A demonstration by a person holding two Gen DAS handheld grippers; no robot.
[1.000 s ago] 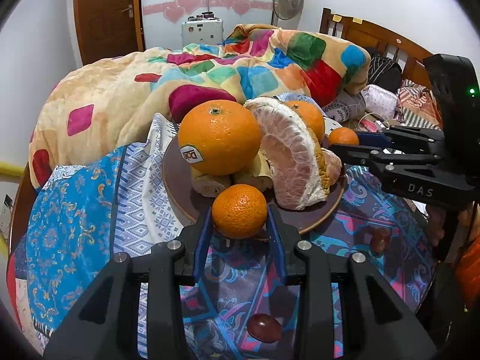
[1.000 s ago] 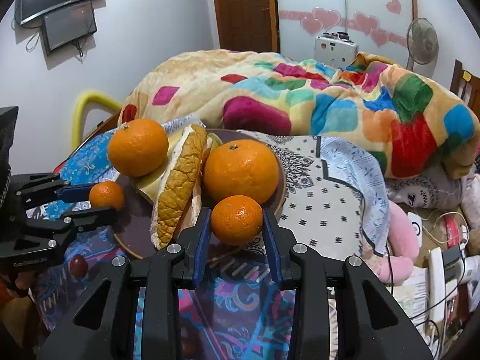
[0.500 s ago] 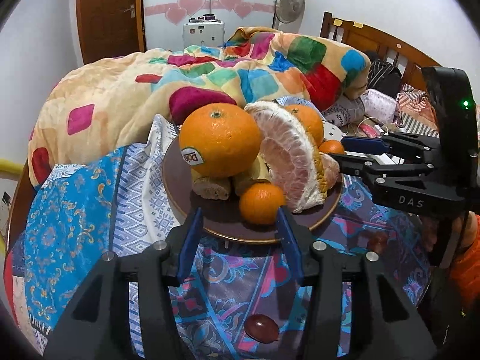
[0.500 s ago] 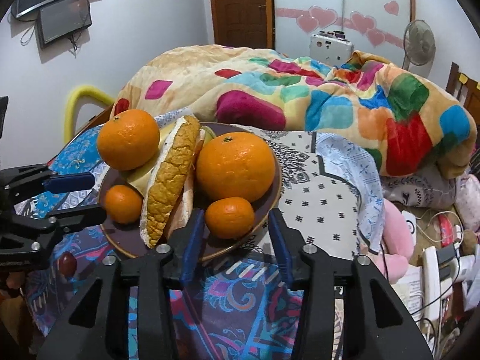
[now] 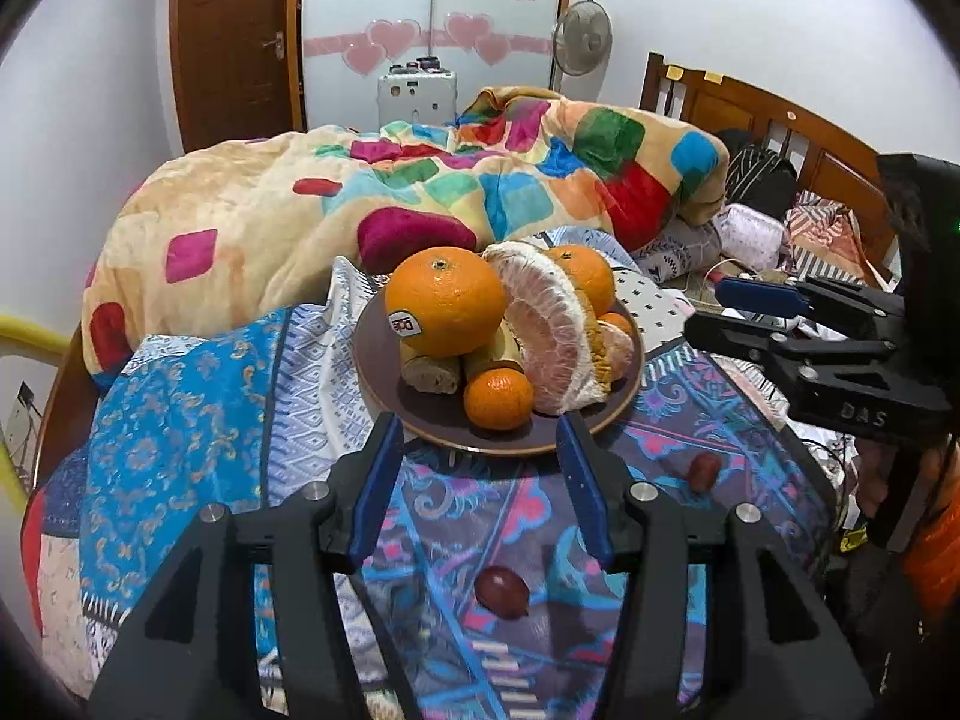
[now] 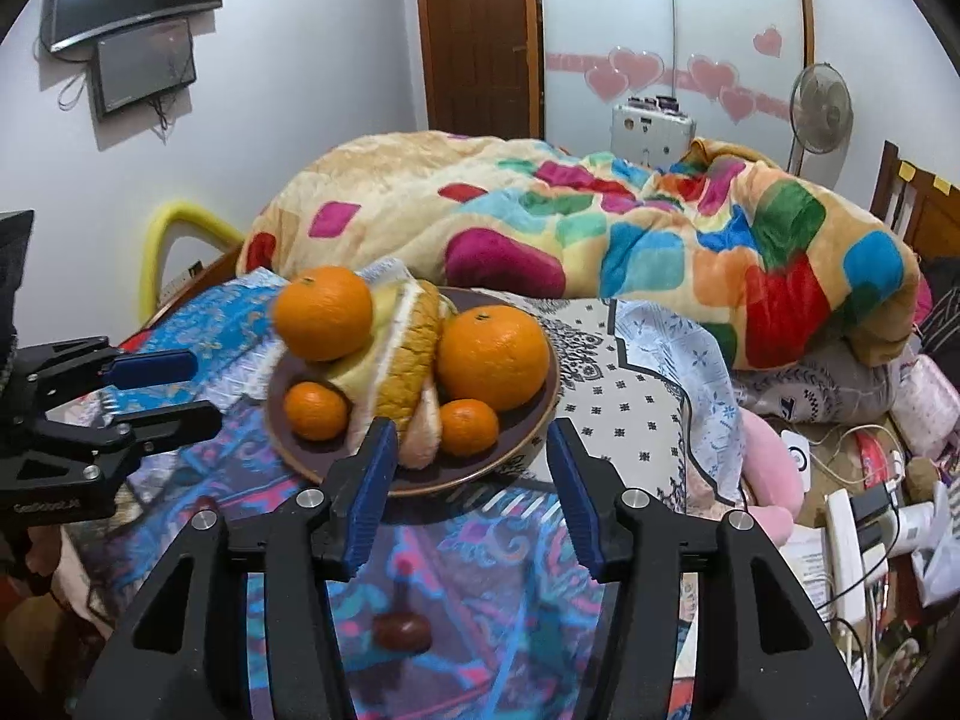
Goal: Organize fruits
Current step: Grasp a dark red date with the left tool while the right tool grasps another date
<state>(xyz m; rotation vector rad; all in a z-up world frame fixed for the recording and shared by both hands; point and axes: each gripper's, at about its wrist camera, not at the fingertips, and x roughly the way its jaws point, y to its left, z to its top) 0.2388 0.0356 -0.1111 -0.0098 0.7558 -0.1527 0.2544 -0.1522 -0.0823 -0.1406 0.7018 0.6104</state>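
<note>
A brown plate (image 5: 384, 396) on a patterned cloth carries two large oranges (image 5: 445, 300), a peeled pomelo (image 5: 552, 330) and two small mandarins. My left gripper (image 5: 480, 441) hangs just short of the plate's near rim. Its jaws are opening and nothing is between them; one mandarin (image 5: 498, 399) lies on the plate beyond the tips. In the right wrist view my right gripper (image 6: 470, 459) stands the same way at the plate (image 6: 534, 432), jaws opening and empty, with the other mandarin (image 6: 469, 427) lying past them. Each gripper shows at the edge of the other's view (image 5: 711, 309) (image 6: 195, 390).
Two dark red dates (image 5: 501, 591) (image 5: 702, 471) lie on the cloth near the grippers. A colourful blanket (image 5: 480, 192) is heaped behind the plate. A wooden headboard (image 5: 780, 120) stands at the right, and cables and clutter (image 6: 852, 498) lie below it.
Both grippers let go of their small mandarins, which now lie on the plate. Both jaws have widened, and both grippers have drawn back and up from the plate.
</note>
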